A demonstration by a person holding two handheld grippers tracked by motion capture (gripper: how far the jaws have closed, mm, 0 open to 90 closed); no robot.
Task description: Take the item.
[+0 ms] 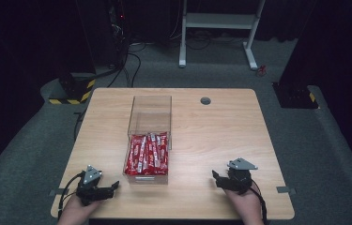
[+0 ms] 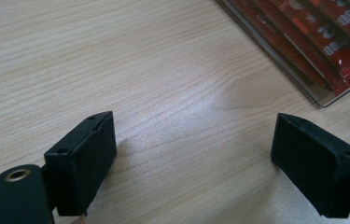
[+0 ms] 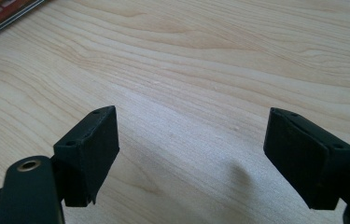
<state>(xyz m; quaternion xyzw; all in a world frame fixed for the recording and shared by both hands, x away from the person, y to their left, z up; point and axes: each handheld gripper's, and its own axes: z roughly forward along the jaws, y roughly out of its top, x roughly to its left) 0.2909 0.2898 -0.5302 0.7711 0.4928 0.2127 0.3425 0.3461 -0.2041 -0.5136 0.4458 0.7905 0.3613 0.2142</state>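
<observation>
Your left gripper (image 1: 112,186) and right gripper (image 1: 215,177) rest released at the desk's (image 1: 220,126) near edge; next, reach the red packets (image 1: 148,153) in the clear box (image 1: 149,123).

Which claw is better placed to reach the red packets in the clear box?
Probably the left claw: it rests nearer the clear box of red packets, jaws open. The right claw sits farther away.

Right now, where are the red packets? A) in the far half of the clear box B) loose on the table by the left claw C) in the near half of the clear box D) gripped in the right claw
C: the red packets lie in the near half of the clear box, whose far half holds nothing; both the left claw and right claw are open and hold nothing.
</observation>
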